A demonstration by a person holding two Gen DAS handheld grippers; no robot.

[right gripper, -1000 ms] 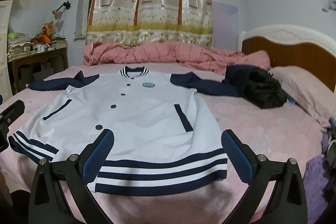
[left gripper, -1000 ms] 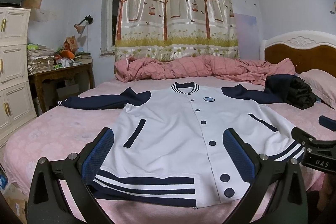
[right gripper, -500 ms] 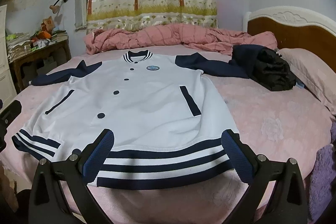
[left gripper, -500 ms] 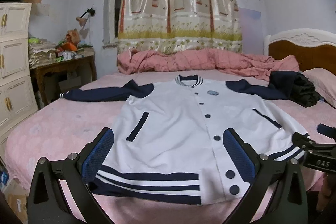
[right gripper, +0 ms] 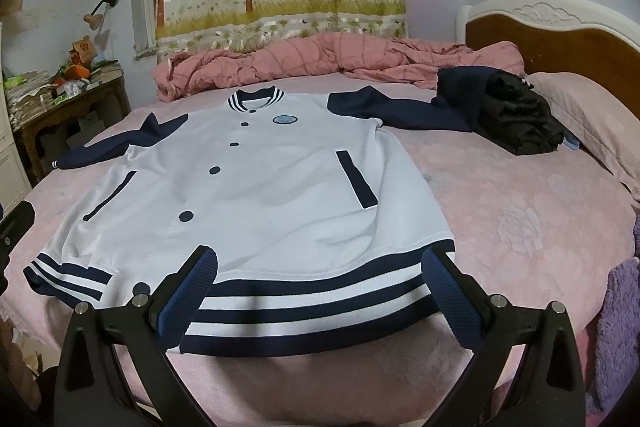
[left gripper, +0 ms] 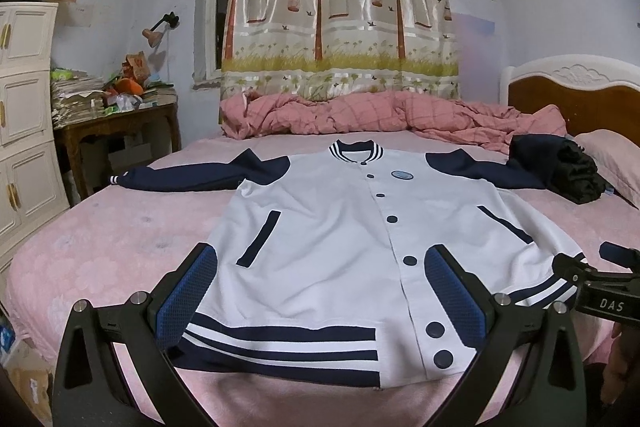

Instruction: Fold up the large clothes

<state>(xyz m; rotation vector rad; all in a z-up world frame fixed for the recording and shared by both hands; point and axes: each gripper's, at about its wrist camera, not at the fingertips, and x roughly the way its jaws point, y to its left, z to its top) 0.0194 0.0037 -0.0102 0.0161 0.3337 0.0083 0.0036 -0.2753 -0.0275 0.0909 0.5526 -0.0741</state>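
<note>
Jacket: a white jacket with navy sleeves and a striped hem is seen laid flat, front up and buttoned, on the pink bed; the collar points toward the far wall and the hem lies at the near edge.
Sleeves: both are spread outward — the one on the left of the view lies flat on the sheet, the other runs up to a dark bundle of clothes.
Left gripper: the left gripper is held over the hem with its jaws spread wide; nothing is gripped between the blue pads.
Right gripper: the right gripper is likewise held wide apart above the striped hem, with nothing held.
Bedding: a rumpled pink quilt is bunched along the far side of the bed, just beyond the collar; a pillow is seen by the headboard.
Backdrop: a tree-print curtain is hung over the window — a cluttered wooden table stands at the left.
</note>
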